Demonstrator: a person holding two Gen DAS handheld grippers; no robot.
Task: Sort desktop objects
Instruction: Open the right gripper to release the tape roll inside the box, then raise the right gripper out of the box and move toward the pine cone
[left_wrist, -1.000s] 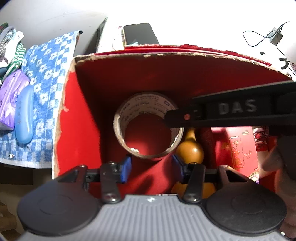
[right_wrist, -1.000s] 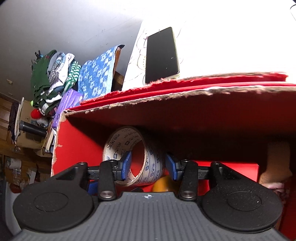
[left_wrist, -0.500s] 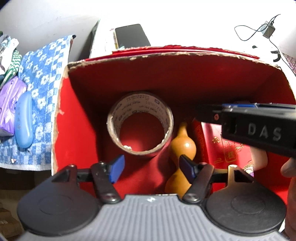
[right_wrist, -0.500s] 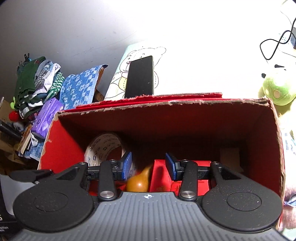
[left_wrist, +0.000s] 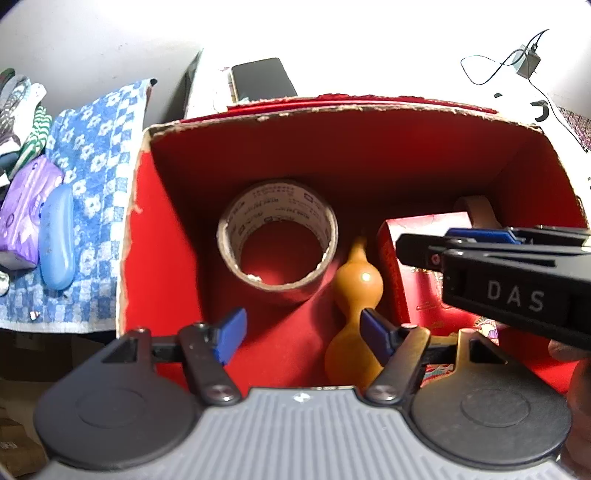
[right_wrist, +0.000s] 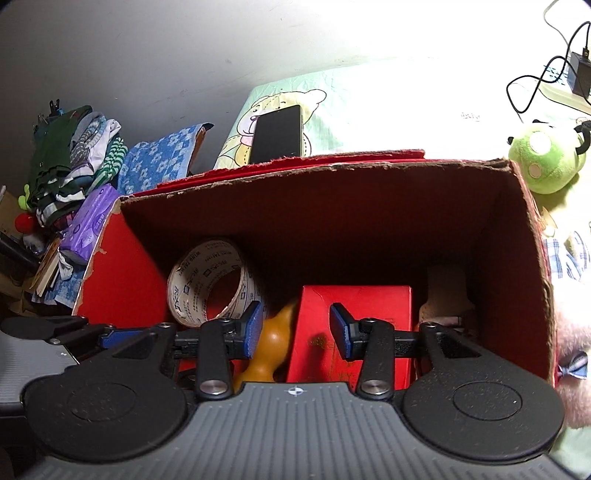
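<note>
Inside the red cardboard box (right_wrist: 140, 258), a yellow gourd (left_wrist: 356, 291) is seen lying near the front edge, a red packet (right_wrist: 354, 325) just beside it on the right, and a tape roll (left_wrist: 277, 236) propped toward the back-left corner. Behind the box, a black phone (right_wrist: 277, 133) is laid on a bear-print sheet (right_wrist: 332, 107), with a green plush toy (right_wrist: 546, 158) by the box's far right corner. The left gripper (left_wrist: 299, 332) and right gripper (right_wrist: 295, 328) are both held over the box opening, jaws spread, nothing pinched.
</note>
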